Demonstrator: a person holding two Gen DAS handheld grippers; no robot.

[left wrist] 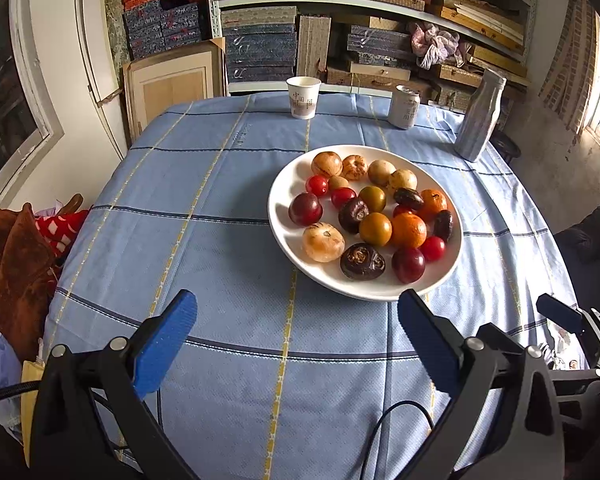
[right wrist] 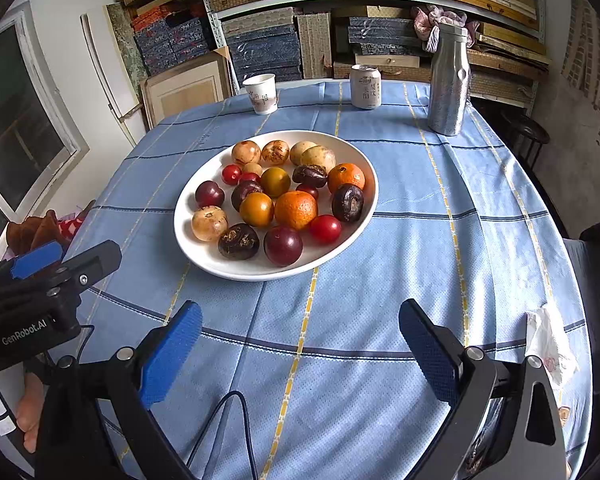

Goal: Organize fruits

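Observation:
A white plate (left wrist: 284,184) (right wrist: 198,184) sits mid-table on a blue checked cloth. It holds several small fruits: oranges (left wrist: 408,230) (right wrist: 296,209), dark plums (left wrist: 408,264) (right wrist: 283,245), cherry tomatoes (left wrist: 317,185) (right wrist: 325,229), pale tan fruits (left wrist: 323,242) (right wrist: 209,223) and wrinkled dark brown ones (left wrist: 362,261) (right wrist: 239,241). My left gripper (left wrist: 296,344) hovers open near the table's front edge, short of the plate, with nothing in it. My right gripper (right wrist: 300,348) is open too and holds nothing, below and right of the plate. The left gripper (right wrist: 40,264) shows at the left in the right wrist view.
At the table's far side stand a paper cup (left wrist: 304,97) (right wrist: 262,93), a drink can (left wrist: 404,106) (right wrist: 365,86) and a silver bottle (left wrist: 480,116) (right wrist: 448,80). A crumpled white wrapper (right wrist: 548,344) lies at the right edge. Brown cloth (left wrist: 16,264) is piled left of the table. Shelves of boxes fill the back.

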